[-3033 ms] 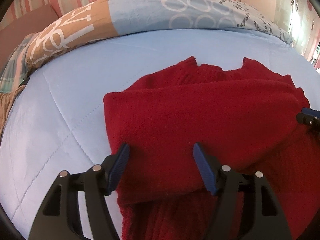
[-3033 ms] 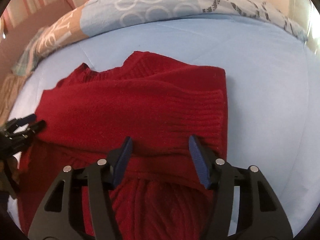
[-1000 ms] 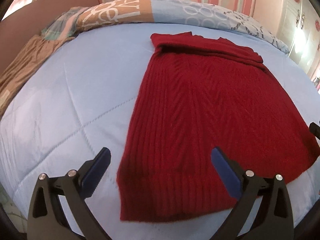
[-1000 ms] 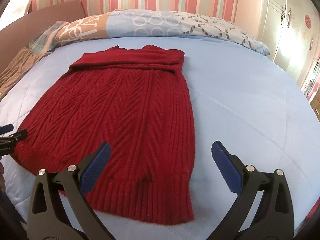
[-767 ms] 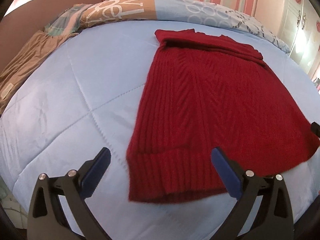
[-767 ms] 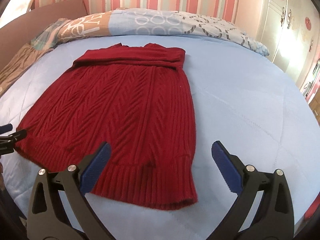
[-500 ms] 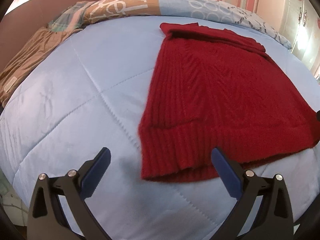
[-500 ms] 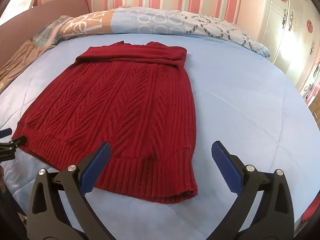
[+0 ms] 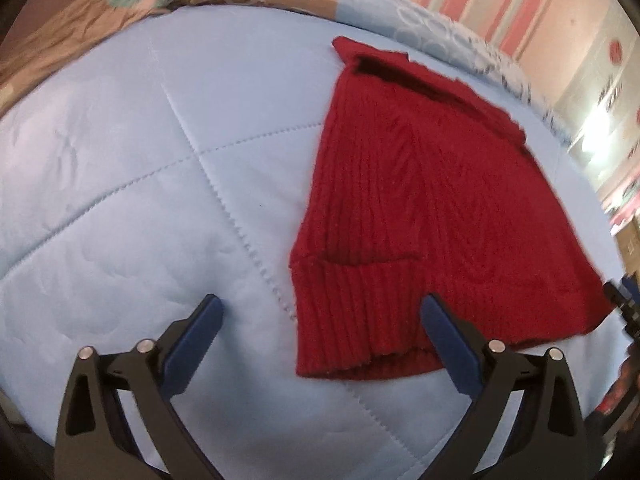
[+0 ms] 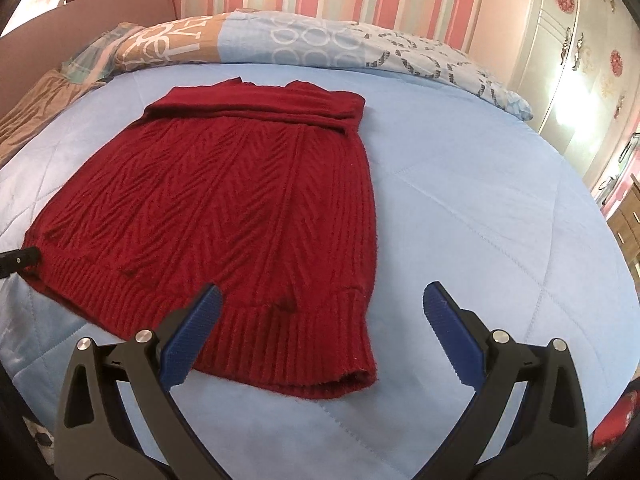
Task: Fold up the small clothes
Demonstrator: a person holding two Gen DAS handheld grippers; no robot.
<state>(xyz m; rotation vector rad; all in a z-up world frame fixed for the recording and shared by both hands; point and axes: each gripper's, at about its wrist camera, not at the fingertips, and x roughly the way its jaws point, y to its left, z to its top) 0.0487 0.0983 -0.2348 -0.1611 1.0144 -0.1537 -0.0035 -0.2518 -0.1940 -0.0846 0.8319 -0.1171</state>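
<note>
1. Red knit sweater [image 10: 224, 216] – thick cable/herringbone knit, looks soft and floppy, no stiffness; probably light to moderate in weight. It should sag and drape once lifted and is likely to cling to the quilt rather than slide.
2. Not fragile, not slippery. The ribbed pads should bite the knit easily – the risk is pinching only the top layer, or stretching the rib.
3. Best hold, judged: the ribbed hem band [image 10: 280, 344] at its two corners, one gripper per corner, taking both layers so the bottom can be carried up toward the already folded top part.
4. Sweater lies flat on the light blue quilted bedspread [image 10: 480, 208], hem nearest the cameras, collar end toward the patterned pillows [image 10: 280, 44].
5. Left gripper [image 9: 322, 316] – jaws wide apart but have just been closing a little, pads pressing nothing. The sweater's left hem corner [image 9: 320, 320] sits in the gap toward the right-hand finger; the left-hand finger is over bare quilt.
6. Right gripper [image 10: 322, 308] – spread wide, empty. The right hem corner lies between its fingers, lower part of the gap, not touched that I can see.
7. Contact of the fingertips with the quilt cannot be told.
</note>
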